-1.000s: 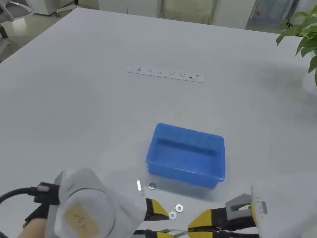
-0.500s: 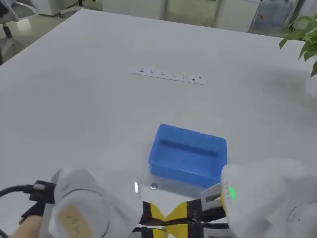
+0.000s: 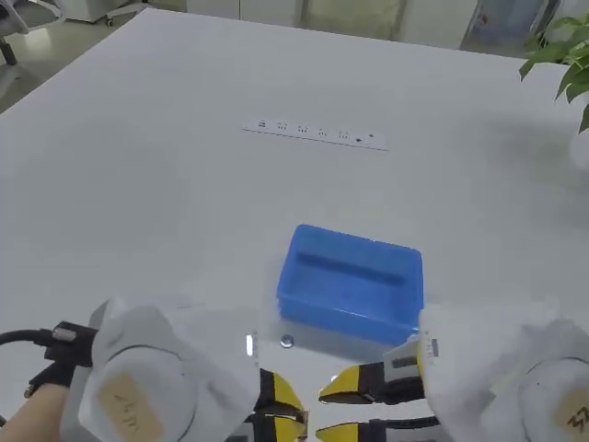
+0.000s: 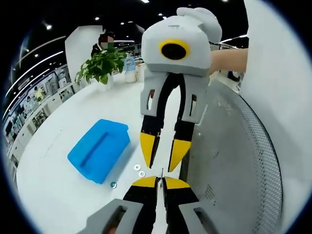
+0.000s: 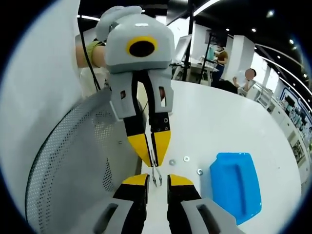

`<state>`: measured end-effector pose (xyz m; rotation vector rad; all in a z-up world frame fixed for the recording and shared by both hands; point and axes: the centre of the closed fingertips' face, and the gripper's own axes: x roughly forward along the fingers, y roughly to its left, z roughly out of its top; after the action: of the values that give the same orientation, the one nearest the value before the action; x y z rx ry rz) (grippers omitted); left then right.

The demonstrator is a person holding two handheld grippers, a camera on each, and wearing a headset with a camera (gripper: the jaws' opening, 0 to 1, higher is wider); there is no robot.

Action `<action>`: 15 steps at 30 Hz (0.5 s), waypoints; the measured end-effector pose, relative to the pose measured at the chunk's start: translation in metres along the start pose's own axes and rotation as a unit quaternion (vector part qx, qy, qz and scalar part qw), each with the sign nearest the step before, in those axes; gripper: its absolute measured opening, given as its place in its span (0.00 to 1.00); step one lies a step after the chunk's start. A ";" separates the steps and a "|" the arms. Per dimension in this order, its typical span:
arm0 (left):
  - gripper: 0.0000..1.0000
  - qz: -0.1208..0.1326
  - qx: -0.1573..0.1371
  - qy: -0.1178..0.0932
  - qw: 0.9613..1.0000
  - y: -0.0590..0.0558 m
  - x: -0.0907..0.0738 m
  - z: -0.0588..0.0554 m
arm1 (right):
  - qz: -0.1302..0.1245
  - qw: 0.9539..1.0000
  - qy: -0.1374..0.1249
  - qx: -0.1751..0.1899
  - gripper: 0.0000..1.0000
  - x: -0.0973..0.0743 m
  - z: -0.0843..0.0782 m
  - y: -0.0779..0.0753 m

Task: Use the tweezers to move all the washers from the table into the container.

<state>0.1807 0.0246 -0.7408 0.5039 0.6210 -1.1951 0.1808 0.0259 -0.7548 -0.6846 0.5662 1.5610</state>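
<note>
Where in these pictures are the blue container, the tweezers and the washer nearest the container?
blue container point(image 3: 348, 322): head view, its front wall.
tweezers point(image 5: 155, 170): right gripper view, the thin metal legs.
washer point(image 3: 287, 342): head view, its metal ring.

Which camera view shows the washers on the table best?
The right gripper view: three washers lie in the open beside the blue container. The left gripper view has the three too, smaller and closer together. The head view has one plainly, near the container.

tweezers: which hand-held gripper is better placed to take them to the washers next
Left, probably: the left hand-held gripper is shut on the tweezers, the right hand-held gripper is open, and washers lie close by.
</note>
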 end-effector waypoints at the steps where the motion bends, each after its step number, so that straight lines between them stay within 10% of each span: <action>1: 0.00 -0.001 0.001 0.001 1.000 0.000 0.000 0.000 | 0.003 1.000 0.000 -0.001 0.11 0.006 -0.003 0.001; 15: 0.00 -0.007 -0.002 0.010 1.000 0.008 0.002 0.002 | 0.038 0.999 -0.004 0.004 0.10 0.040 -0.014 -0.006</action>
<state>0.1889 0.0241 -0.7406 0.5097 0.6449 -1.2038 0.1863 0.0448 -0.7926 -0.6576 0.5978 1.6308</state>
